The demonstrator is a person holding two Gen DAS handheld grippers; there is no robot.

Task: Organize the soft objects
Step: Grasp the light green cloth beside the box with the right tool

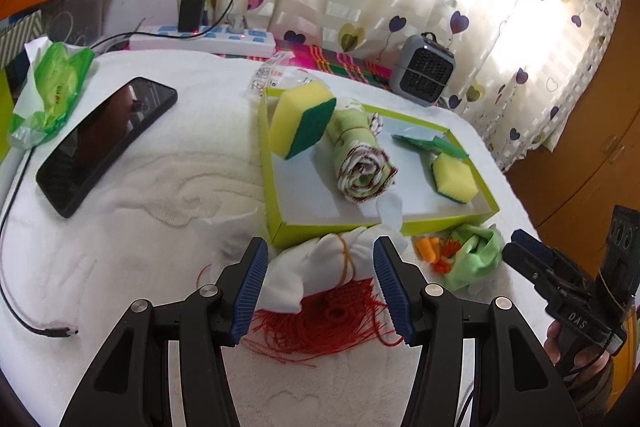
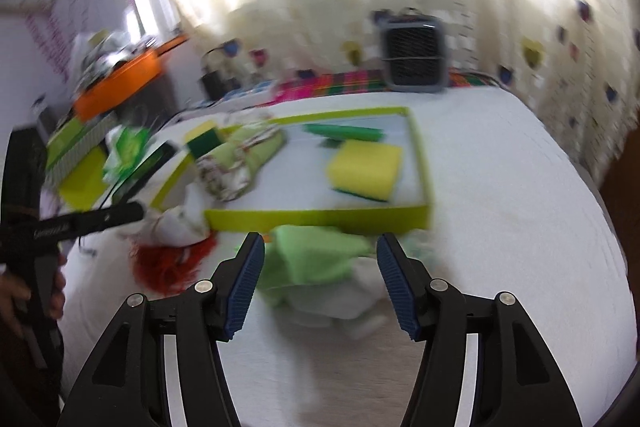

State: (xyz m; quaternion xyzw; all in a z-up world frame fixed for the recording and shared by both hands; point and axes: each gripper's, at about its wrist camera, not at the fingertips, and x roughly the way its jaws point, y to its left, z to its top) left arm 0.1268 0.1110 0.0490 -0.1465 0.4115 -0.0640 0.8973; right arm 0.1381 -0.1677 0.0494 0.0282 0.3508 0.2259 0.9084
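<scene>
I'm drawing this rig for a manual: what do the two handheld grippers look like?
Both match. The left gripper and right gripper each have two black angular arms with triangular cut-outs, silver round pivot pins, and ribbed blue pads on the finger insides. Seen from the left wrist view, the right gripper's black body carries white lettering. No sleeve is visible on either hand.

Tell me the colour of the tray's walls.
Lime green; the tray shows best in the left wrist view.
</scene>
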